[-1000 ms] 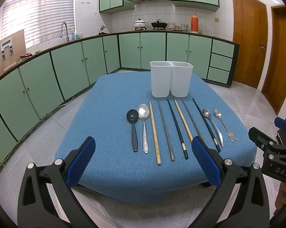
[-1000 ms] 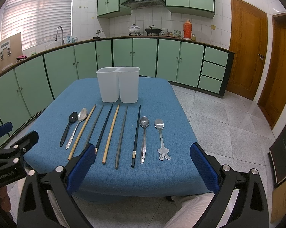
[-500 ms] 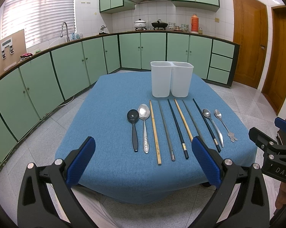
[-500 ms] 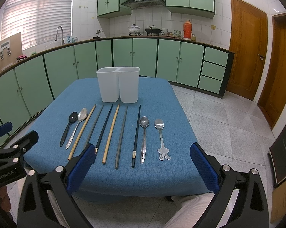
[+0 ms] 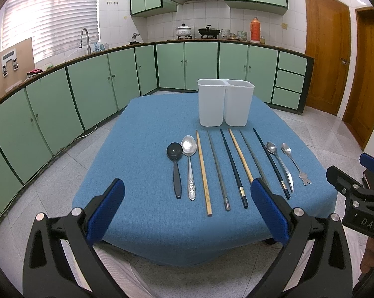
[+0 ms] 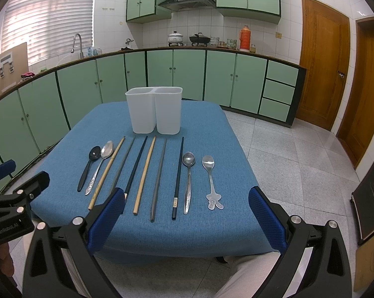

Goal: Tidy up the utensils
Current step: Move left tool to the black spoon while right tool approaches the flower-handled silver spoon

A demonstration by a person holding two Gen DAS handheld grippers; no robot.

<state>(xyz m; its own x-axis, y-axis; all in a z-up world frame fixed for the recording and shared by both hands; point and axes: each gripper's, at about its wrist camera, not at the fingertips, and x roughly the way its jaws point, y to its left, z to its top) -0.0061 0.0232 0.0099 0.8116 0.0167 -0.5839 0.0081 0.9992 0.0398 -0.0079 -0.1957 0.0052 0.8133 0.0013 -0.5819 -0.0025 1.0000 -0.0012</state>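
Note:
A white two-compartment holder point(image 5: 225, 105) point(image 6: 154, 113) stands empty at the far middle of the blue table point(image 5: 142, 129) point(image 6: 206, 129). In front of it lie a row of utensils: a black spoon point(image 5: 175, 164) point(image 6: 89, 167), a steel spoon point(image 5: 190, 164) point(image 6: 101, 164), several chopsticks, wooden point(image 5: 204, 171) point(image 6: 144, 173), grey point(image 6: 159, 176) and black point(image 5: 233, 166) point(image 6: 178, 173), then two more steel spoons point(image 5: 280, 164) point(image 6: 210, 178). My left gripper point(image 5: 187, 203) and right gripper point(image 6: 187, 211) are both open and empty, held before the table's near edge.
Green kitchen cabinets run around the back and left. Wooden doors point(image 6: 323, 62) are on the right. Tiled floor surrounds the table. The right gripper's body shows at the right edge of the left wrist view point(image 5: 355, 198).

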